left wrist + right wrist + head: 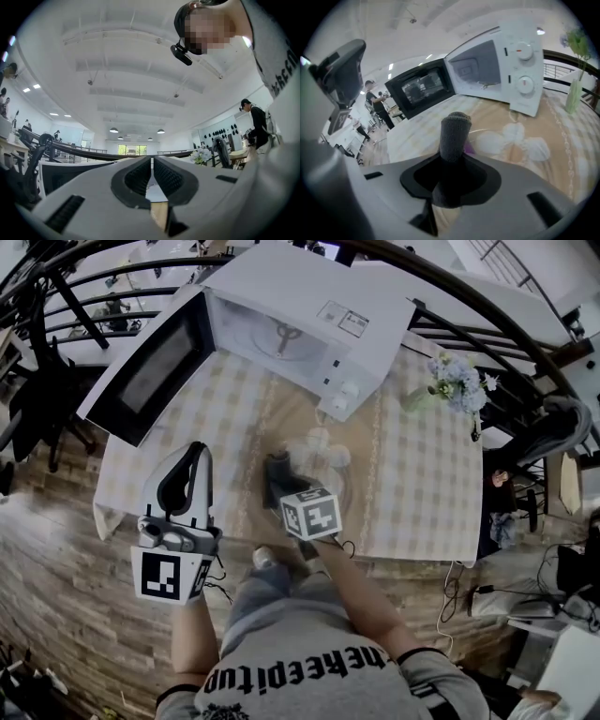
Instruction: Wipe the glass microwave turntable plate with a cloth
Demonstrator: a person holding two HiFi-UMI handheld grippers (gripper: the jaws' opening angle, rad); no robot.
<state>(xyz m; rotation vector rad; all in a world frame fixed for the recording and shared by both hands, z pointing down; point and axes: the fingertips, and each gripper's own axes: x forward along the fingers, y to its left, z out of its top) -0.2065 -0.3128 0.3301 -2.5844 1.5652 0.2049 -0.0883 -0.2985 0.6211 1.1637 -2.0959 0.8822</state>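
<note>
The clear glass turntable plate (323, 457) lies on the flowered tablecloth in front of the microwave; part of its rim (483, 133) shows in the right gripper view. My right gripper (278, 468) is shut on a dark grey cloth (277, 474), which stands up from the jaws as a rolled wad (455, 133) over the plate's near-left edge. Whether the cloth touches the glass cannot be told. My left gripper (195, 454) hangs left of the plate near the table's front edge, shut and empty. Its view looks up at the ceiling past its tips (151, 174).
A white microwave (309, 320) stands at the back of the table with its door (150, 371) swung open to the left and its cavity (476, 68) bare. A vase of flowers (457, 382) stands at the right. The table's front edge (403, 559) is close to my body.
</note>
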